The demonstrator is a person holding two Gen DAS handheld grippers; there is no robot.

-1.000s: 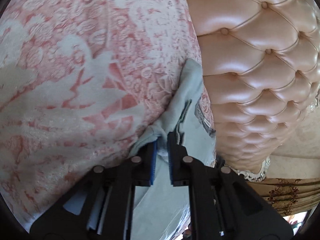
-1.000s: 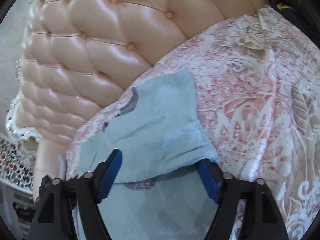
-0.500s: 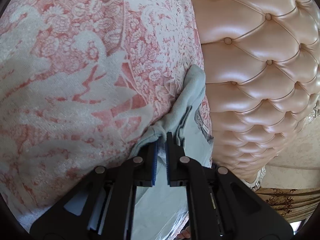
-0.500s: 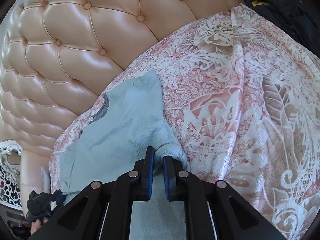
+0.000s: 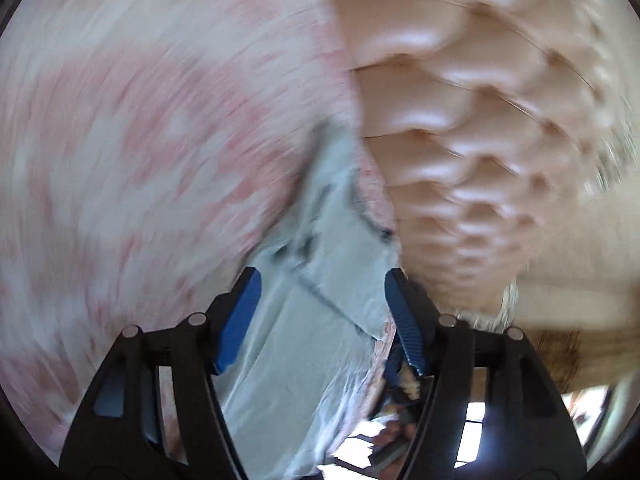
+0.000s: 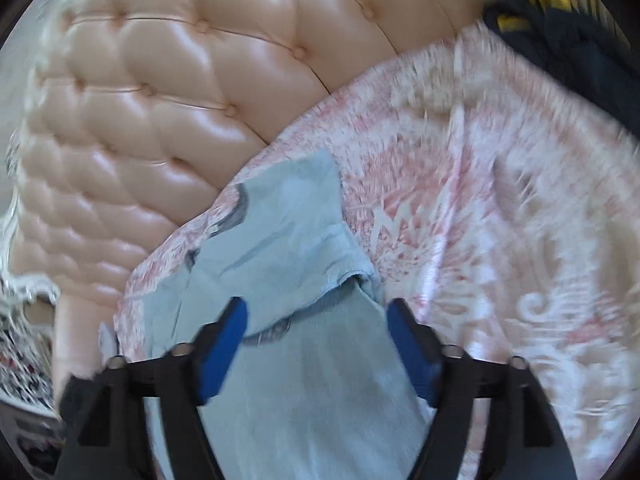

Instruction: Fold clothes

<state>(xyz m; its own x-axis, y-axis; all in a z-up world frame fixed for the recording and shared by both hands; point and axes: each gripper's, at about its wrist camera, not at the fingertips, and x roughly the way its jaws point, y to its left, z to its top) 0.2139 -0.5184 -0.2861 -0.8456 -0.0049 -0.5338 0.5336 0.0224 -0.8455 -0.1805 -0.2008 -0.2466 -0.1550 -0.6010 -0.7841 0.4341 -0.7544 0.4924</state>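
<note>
Pale blue-grey soft cotton garment (image 6: 288,240) lying flat on pink and white floral woven bedspread (image 6: 500,208), close beside tufted peach leather headboard (image 6: 160,92). One edge already turned over toward the middle, giving a loose doubled layer with a small open pocket at the fold. Dark navy garment with yellow print (image 6: 560,36) resting well apart, at the far corner of the bed.

Left gripper (image 5: 320,296) with jaws opening, blue pads wide apart, cloth seen between them but not pressed. Right gripper (image 6: 316,340) the same: jaws opening, pads standing on both sides of the folded cloth, nothing pinched.

Judged from the look: light, thin, limp fabric, without any stiffness, easy to wrinkle and to slide over the smooth bedspread. Not fragile. Best to take at a hem or a corner, both layers together, one point for each gripper, so no sagging in the middle. Left view much blurred, so fine details there uncertain.
</note>
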